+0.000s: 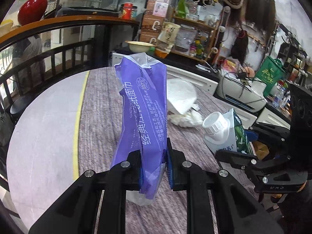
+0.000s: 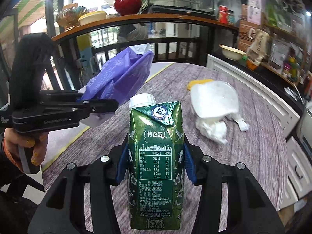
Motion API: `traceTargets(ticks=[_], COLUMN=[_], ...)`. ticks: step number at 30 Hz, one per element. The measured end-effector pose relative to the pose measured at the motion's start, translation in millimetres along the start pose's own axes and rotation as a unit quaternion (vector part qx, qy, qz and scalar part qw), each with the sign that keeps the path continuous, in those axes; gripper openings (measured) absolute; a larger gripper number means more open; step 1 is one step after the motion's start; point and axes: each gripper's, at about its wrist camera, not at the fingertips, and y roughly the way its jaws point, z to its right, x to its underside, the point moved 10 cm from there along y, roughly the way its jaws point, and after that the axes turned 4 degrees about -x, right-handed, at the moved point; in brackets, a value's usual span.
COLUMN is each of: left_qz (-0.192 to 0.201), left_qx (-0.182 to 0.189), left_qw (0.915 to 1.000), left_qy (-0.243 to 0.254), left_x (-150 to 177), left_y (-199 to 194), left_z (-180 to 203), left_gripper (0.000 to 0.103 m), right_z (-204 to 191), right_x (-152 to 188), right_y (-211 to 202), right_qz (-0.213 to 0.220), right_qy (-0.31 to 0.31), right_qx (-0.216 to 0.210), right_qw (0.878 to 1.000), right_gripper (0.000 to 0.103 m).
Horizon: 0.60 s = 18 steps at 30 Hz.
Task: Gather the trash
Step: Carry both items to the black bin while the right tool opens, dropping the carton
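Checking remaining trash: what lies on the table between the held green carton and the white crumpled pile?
Only bare purple-grey table lies between the green carton and the white crumpled pile, in the right wrist view.

The tissue wrapper (image 1: 142, 117) stands up between the fingers of the left gripper (image 1: 153, 167), above the table (image 1: 48, 126). At its 3 o'clock the milk carton (image 2: 156, 165) sits upright between the fingers of the right gripper (image 2: 155, 165). Beyond both, at about 1 o'clock from the carton, a foam container (image 2: 214, 99) lies on the table on top of crumpled tissue (image 2: 211, 130); a bowl (image 2: 232, 51) sits farther behind, past the table's edge.
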Motion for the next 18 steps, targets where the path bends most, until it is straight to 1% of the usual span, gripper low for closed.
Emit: traceTargets(ticks=[4,8,11,18], left_qz=[0.004,0.006,0.008,0.012], left_qx=[0.019,0.040,0.056,0.091], left_qw=[0.9998,0.9989,0.9979,0.9943], left_qy=[0.010,0.021,0.029,0.054], left_x=[7,12,16,22], left_y=[-7,-10,-12,-17], left_z=[24,50,71,117], left_gripper=[0.018,0.018,0.018,0.018], right_z=[14,28,43,79], right_x=[19,36,51,85], right_y=[-30,-58,-78,-120], right_qz=[0.022,0.036,0.049,0.073], right_qy=[0.029,0.044,0.065,0.127], right_qx=[0.028,0.059,0.085,0.125], right_qw=[0.999,0.997,0.993,0.981], right_gripper=[0.049,0.049,0.049,0.049])
